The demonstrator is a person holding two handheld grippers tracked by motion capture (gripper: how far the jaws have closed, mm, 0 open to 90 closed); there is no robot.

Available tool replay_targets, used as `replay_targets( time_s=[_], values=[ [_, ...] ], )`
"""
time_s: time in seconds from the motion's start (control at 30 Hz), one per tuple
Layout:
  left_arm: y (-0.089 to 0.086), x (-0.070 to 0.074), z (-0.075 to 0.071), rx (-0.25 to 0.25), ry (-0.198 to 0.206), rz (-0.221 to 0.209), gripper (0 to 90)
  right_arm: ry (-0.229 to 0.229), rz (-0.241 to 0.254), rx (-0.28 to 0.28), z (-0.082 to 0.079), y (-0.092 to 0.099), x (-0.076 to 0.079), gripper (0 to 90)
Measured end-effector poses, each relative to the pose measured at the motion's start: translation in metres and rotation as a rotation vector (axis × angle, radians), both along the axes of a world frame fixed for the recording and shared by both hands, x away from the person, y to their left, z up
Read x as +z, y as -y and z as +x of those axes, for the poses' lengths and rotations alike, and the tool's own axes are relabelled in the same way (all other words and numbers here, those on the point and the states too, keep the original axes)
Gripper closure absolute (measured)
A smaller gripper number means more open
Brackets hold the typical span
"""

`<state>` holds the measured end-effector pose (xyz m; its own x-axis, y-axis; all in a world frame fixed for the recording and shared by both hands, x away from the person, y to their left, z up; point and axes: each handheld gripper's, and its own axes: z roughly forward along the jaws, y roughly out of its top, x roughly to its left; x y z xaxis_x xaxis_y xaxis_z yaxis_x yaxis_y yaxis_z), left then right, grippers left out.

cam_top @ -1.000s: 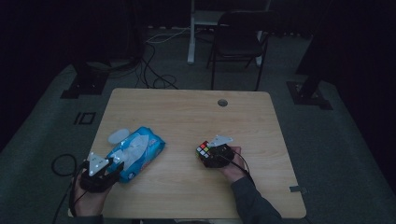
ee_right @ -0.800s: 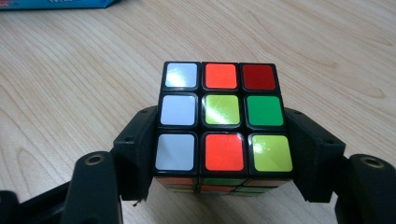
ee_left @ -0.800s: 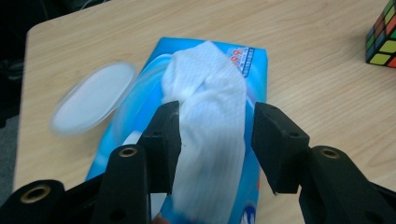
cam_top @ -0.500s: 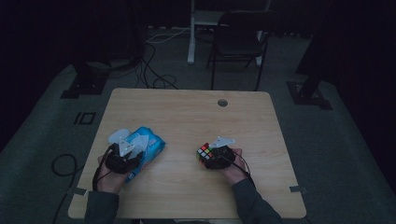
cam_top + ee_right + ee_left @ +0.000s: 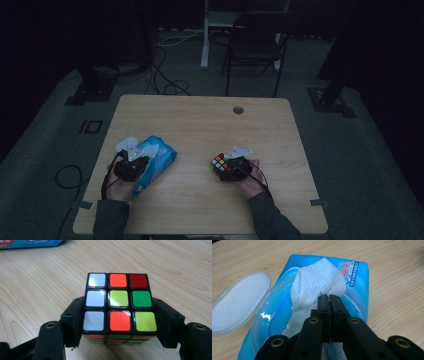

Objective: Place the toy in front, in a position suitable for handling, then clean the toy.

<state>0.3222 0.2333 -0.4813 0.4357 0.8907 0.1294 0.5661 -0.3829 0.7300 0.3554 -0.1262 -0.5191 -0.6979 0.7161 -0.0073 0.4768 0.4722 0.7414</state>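
A blue pack of wet wipes (image 5: 159, 156) lies at the table's near left with its clear lid (image 5: 237, 305) flipped open. A white wipe (image 5: 317, 282) sticks up out of the opening of the pack (image 5: 358, 275). My left gripper (image 5: 329, 298) has just closed its jaws, and they pinch the wipe's near edge; from above this gripper (image 5: 132, 164) sits over the pack's near end. A scrambled Rubik's cube (image 5: 119, 302) rests on the table between the jaws of my right gripper (image 5: 120, 315), which press on its two sides. From above, the cube (image 5: 218, 162) is right of centre with the right gripper (image 5: 226, 168) around it.
The wooden table (image 5: 200, 125) has a cable hole (image 5: 238, 110) near its far edge. A chair (image 5: 255, 45) and floor cables (image 5: 165, 75) lie beyond the table in the dark.
My left gripper moved right and forward from the table's near-left edge onto the wipes pack and shut on the wipe. The right gripper and the cube stayed put.
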Motion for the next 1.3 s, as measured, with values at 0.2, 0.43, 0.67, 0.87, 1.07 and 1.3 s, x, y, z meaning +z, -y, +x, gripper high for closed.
replay_targets(
  time_s=[0.2,0.43,0.67,0.87,1.07,1.3],
  values=[
    [0.002,0.006,-0.002,0.003,0.033,0.009,89.4,0.000,0.001,0.003,0.000,0.000,0.000,33.9],
    [0.007,0.017,0.002,-0.005,0.059,0.012,90.0,0.000,0.005,0.001,0.000,0.001,-0.001,33.9],
    [0.012,0.024,0.002,-0.023,0.071,-0.001,90.0,-0.001,0.007,0.003,0.000,0.001,-0.001,33.9],
    [0.018,0.041,0.001,-0.058,0.103,-0.021,90.0,0.001,0.005,0.004,0.000,0.001,-0.001,33.9],
    [0.028,0.055,0.001,-0.125,0.128,-0.081,90.0,-0.002,0.006,0.005,0.001,0.001,-0.002,33.8],
    [0.041,0.064,0.001,-0.201,0.142,-0.144,90.0,-0.004,0.009,0.007,0.001,0.001,-0.002,33.8]
  ],
)
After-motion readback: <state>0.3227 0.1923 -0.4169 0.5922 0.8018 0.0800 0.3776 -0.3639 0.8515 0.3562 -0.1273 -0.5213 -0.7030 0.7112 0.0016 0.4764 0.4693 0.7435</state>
